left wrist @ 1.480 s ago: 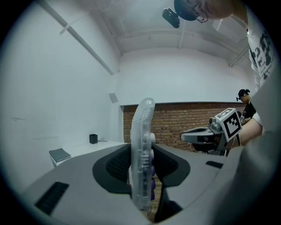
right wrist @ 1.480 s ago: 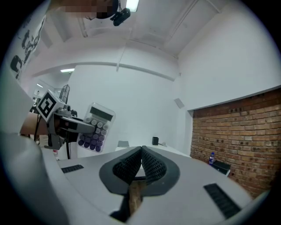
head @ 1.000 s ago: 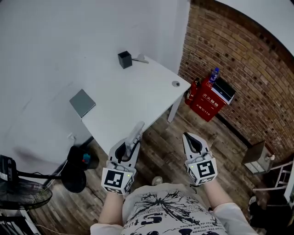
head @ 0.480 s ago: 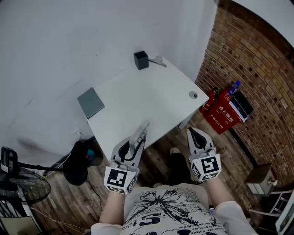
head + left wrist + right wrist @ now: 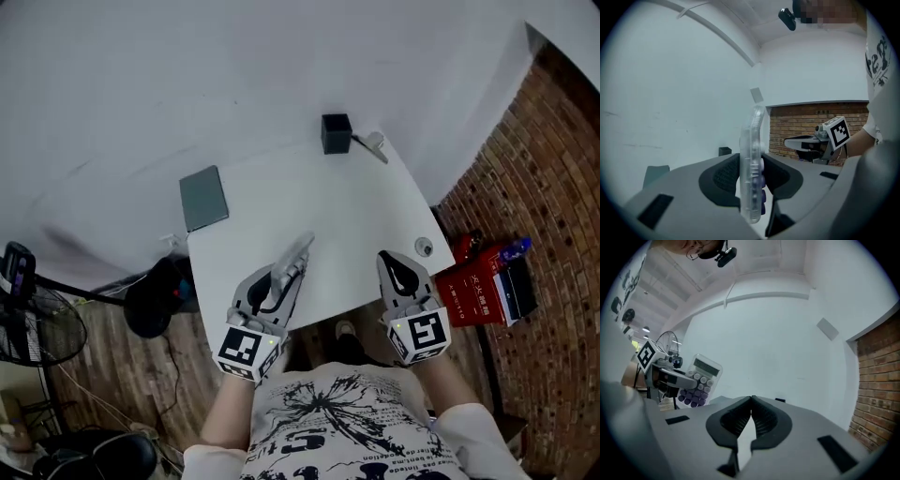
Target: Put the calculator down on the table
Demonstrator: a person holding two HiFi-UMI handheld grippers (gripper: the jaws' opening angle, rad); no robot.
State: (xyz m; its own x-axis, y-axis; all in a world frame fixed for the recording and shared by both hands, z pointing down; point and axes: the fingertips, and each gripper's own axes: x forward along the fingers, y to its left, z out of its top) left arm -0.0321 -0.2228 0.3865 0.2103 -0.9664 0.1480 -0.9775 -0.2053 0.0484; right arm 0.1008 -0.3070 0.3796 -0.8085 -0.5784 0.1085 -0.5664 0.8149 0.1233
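While the calculator is in the air: the transparent plastic calculator with purple and pale round keys [image 5: 752, 154] is clamped in the left gripper [image 5: 281, 281]. It stands on its edge, above the near part of the white rectangular table [image 5: 309, 202], and it does not lie on it yet.
Left gripper jaws: about half open and pressed on the two flat faces of the calculator.
Right gripper [image 5: 751, 401] jaws: closed together with nothing between them; it hangs near the front right edge of the table.
Step in hand: I judge it is the carrying of the calculator to a free place on the table top.
How to do it well: turn the wrist so the keys face up, lower it until the back rests flat, and only then open the jaws. If they open while it stands on its edge, it will probably fall over or slide.
Free place: the middle of the table looks bare, well apart from the other things.
Count of things: one calculator, two grippers, one table, one dark grey flat pad [image 5: 203, 198] at the left corner, one black square holder [image 5: 336, 133] at the far edge, one small round object [image 5: 424, 247] at the right edge.
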